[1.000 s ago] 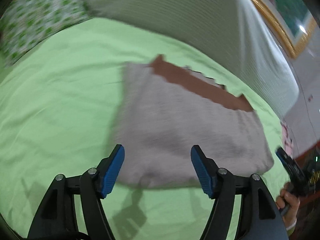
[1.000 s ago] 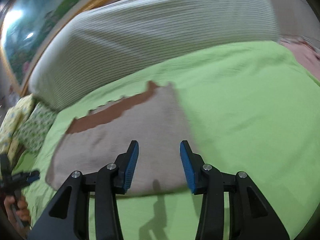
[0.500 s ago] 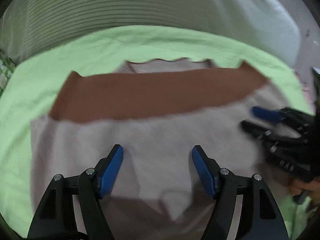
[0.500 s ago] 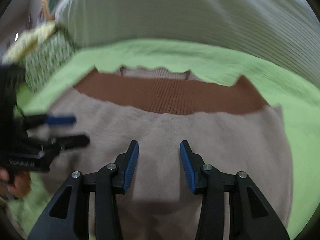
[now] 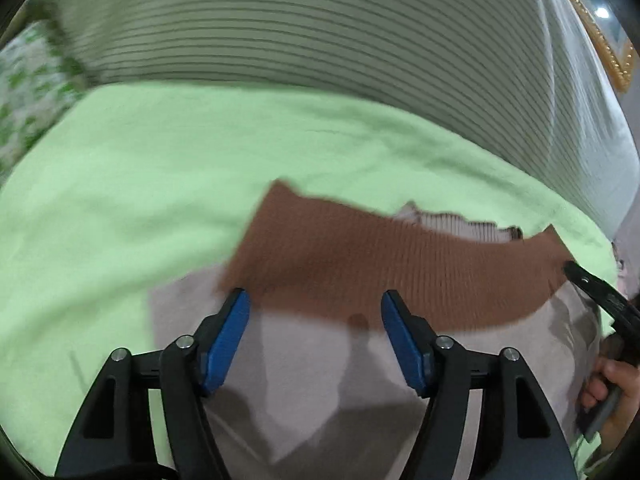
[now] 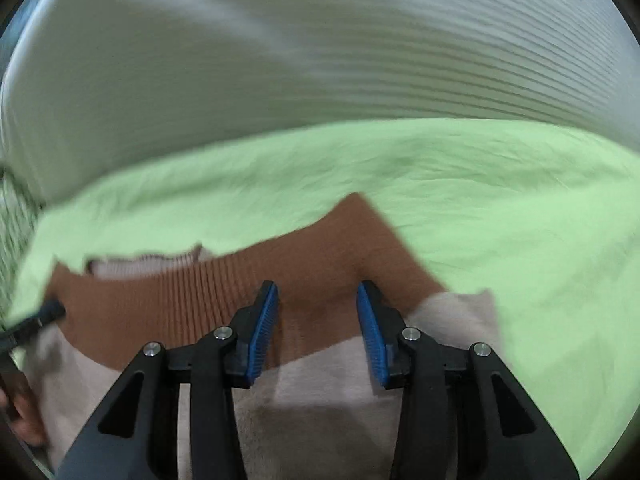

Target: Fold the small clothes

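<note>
Beige knit with a brown ribbed band, the small garment [image 5: 332,364] lies flat on the green sheet [image 5: 132,184], apparently already folded into a rough rectangle; at least one more fold seems left. The left gripper [image 5: 314,334] and right gripper [image 6: 316,328] hover over the brown band, jaws spread, grasping nothing. Beyond lies a striped bolster [image 5: 320,32].

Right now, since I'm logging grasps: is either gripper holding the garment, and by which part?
Nothing is held. The left gripper and right gripper are both open above the beige garment, near its brown ribbed band.
</note>
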`<move>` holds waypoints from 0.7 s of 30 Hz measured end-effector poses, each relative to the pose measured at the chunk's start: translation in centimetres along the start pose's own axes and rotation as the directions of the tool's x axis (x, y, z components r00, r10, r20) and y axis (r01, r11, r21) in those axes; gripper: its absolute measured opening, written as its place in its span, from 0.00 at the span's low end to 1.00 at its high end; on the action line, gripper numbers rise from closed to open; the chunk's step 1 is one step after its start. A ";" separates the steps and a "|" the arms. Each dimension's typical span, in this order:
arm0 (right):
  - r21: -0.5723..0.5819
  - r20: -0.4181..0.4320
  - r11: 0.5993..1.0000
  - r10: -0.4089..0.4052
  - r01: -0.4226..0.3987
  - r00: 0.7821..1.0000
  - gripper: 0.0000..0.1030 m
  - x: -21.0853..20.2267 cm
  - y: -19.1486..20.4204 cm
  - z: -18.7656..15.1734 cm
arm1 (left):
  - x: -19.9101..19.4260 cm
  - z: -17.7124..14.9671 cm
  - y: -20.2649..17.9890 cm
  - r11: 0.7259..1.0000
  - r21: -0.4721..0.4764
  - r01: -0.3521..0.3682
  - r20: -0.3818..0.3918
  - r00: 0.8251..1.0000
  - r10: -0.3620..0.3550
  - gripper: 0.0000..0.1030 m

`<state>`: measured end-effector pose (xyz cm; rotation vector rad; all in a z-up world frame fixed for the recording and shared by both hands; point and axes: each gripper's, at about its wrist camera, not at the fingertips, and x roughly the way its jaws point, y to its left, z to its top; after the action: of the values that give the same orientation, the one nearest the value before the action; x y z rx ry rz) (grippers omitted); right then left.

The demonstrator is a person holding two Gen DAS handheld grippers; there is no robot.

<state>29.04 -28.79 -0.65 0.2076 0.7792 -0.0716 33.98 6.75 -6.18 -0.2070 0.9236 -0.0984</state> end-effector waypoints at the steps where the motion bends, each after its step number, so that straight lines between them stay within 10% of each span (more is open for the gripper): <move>1: 0.001 -0.011 0.999 0.050 -0.050 0.999 0.43 -1.3 0.1 -0.7 | -1.5 -1.1 0.4 1.000 -0.022 0.021 0.004 1.000 -0.021 0.73; 5: -0.061 -0.040 0.985 0.156 -0.159 0.987 0.55 -6.3 1.1 -5.3 | -6.0 -6.6 1.5 0.993 -0.075 0.086 0.021 0.996 -0.084 0.85; 10: -0.181 -0.089 0.983 -0.032 0.016 0.996 0.63 -9.0 -0.4 -11.3 | -6.0 -12.7 5.0 0.993 -0.109 -0.046 -0.137 0.990 0.030 0.85; 13: -0.107 -0.086 0.982 -0.164 0.155 0.983 0.63 -10.8 -4.4 -12.1 | -8.4 -14.1 6.3 0.981 -0.185 -0.052 -0.103 0.994 0.033 0.85; 16: 0.108 -0.044 0.994 -0.009 0.013 0.999 0.63 -13.8 -7.6 -12.4 | -10.1 -15.1 7.0 0.946 -0.324 0.017 -0.102 0.993 -0.053 0.86; 21: 0.097 0.092 0.986 0.128 -0.136 0.988 0.63 -17.0 -5.4 -11.8 | -10.1 -16.9 6.1 0.864 -0.499 0.058 -0.117 0.984 -0.133 0.86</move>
<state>8.04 -31.79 2.30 0.3519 0.6754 0.0047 14.33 12.13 -9.48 -0.7344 1.0759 0.0354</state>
